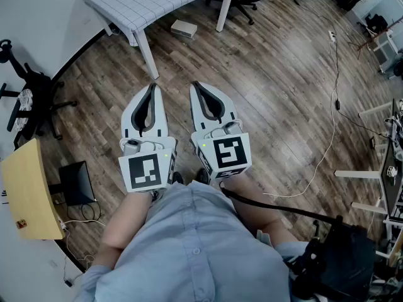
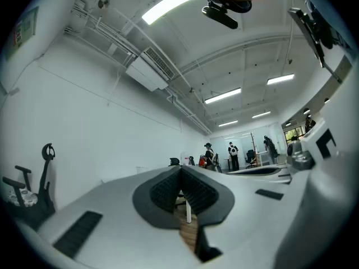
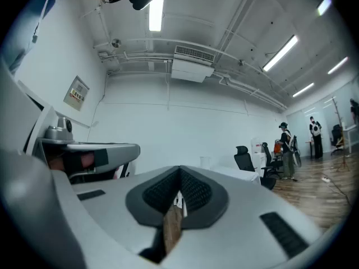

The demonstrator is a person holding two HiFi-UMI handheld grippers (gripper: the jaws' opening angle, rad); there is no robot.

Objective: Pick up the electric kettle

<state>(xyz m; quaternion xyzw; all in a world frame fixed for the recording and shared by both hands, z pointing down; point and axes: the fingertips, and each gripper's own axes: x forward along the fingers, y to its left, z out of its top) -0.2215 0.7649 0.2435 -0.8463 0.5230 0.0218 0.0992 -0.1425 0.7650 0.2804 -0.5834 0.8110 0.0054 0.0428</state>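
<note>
2 closed on nothing: left gripper (image 1: 152, 88) and right gripper (image 1: 196, 85), jaws of each pressed together, side by side above the wood floor (image 1: 283, 93), short of the near corner of the white table (image 1: 145, 5). No view giving the place of the electric kettle.

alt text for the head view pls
The left hand-held gripper and right hand-held gripper sit side by side, both shut and empty, over a wood floor. A white table stands ahead; no kettle is visible.
</note>
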